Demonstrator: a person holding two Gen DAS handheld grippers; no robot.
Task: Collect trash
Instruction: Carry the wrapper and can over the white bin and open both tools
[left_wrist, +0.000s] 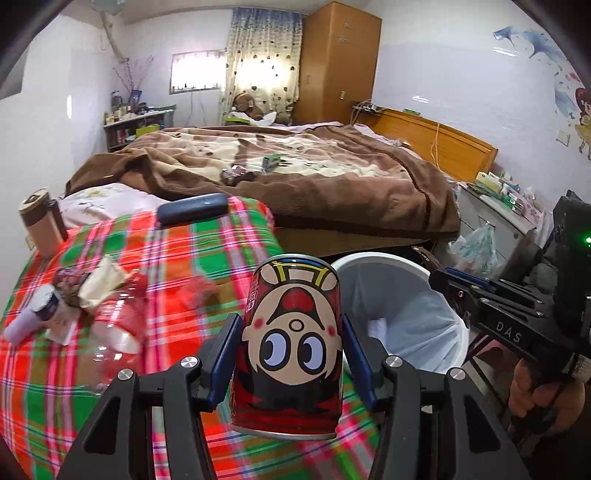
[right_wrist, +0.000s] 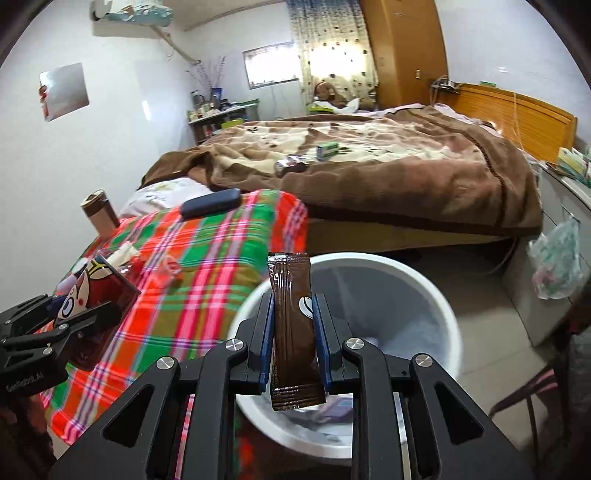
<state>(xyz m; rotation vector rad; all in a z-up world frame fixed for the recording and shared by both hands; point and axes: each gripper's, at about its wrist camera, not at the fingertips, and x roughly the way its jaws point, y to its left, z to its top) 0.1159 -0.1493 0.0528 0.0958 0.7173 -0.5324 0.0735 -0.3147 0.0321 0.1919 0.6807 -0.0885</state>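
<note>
Beside the plaid table (left_wrist: 192, 266), left fingers (left_wrist: 229, 343) clamp an inverted can (left_wrist: 291, 339); right fingers (right_wrist: 321, 328) pinch an upright sachet (right_wrist: 293, 332), seemingly above the bin (right_wrist: 424, 280).

I see the bench (left_wrist: 177, 266) under a red, green and pink plaid cloth. On its far edge lies a dark blue case (left_wrist: 192, 213); at the far left corner stands a brown tumbler (left_wrist: 40, 225). Left side: crumpled paper (left_wrist: 101, 282), a clear plastic bottle (left_wrist: 114, 332), a small white bottle (left_wrist: 31, 319) on its side. The white bin (left_wrist: 402, 317) stands on the floor (right_wrist: 491, 325), just right of the bench. Beyond it, the bed (left_wrist: 332, 173) carries a green box (left_wrist: 271, 160).
</note>
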